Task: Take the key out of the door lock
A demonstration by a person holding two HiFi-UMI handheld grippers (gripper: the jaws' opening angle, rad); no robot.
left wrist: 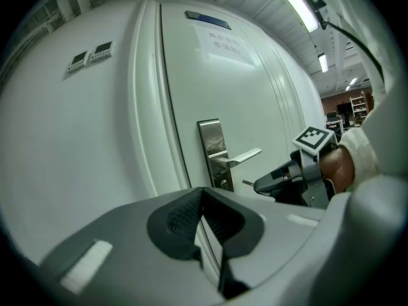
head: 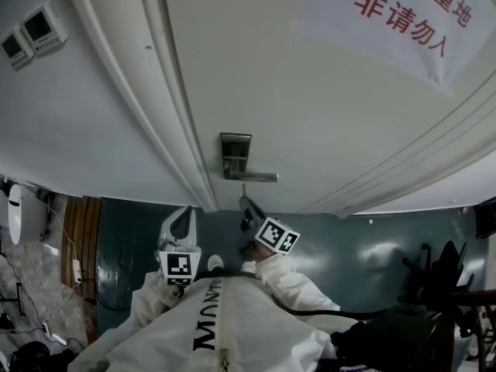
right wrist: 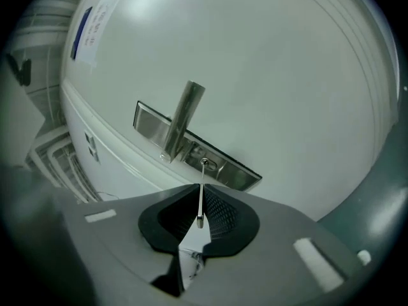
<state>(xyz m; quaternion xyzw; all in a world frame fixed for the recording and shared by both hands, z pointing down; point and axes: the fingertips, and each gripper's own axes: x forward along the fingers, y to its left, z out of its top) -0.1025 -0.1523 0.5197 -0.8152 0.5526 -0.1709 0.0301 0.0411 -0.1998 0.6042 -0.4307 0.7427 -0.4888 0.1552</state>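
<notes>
A white door (left wrist: 255, 88) with a steel lock plate (left wrist: 210, 139) and a lever handle (left wrist: 245, 156). The right hand-held gripper (left wrist: 262, 184) is closed tightly on the key (right wrist: 201, 196), its pads pinching the flat sides. The key's blade points at the keyhole (left wrist: 223, 183), just below the lever. From the side, a small gap seems to separate the key's tip from the keyhole, so it is probably just out, though this is hard to confirm. To finish well, the key should be drawn straight back along its own line, without twisting or tilting. The grip should stay firm so the key cannot slip, and the jaws should stay clear of the lever. The key is a thin, flat strip of silver metal, seen edge-on as a narrow bright line; its head is hidden between the dark ribbed pads. The left hand-held gripper (left wrist: 203, 196) hangs back from the door, its jaws together and holding nothing.
</notes>
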